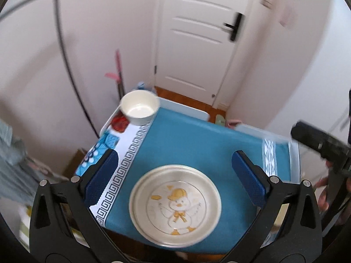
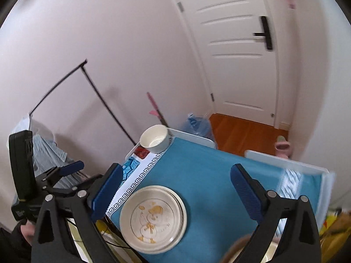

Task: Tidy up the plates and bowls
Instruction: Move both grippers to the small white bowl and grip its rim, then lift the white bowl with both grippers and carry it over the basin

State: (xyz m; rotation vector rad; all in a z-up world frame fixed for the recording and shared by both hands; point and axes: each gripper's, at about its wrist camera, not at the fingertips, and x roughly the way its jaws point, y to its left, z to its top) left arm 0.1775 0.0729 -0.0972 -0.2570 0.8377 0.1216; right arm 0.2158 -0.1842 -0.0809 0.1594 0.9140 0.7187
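Note:
A stack of cream plates with a yellow duck drawing (image 1: 174, 205) lies on the blue tablecloth (image 1: 197, 144) near the table's front edge; it also shows in the right wrist view (image 2: 153, 219). A white bowl (image 1: 140, 107) stands upright at the far left corner of the table, also in the right wrist view (image 2: 155, 138). My left gripper (image 1: 173, 168) is open and empty, raised above the plates. My right gripper (image 2: 175, 186) is open and empty, raised above the table, with the plates below and to its left. The left gripper (image 2: 72, 167) shows at the left of the right wrist view.
A white door (image 1: 197, 32) and a strip of wooden floor (image 2: 245, 131) lie beyond the table. A blue water jug (image 2: 197, 123) stands on the floor behind the table. A black clothes rack (image 2: 65, 83) stands by the left wall. The right gripper's body (image 1: 324, 149) shows at the right.

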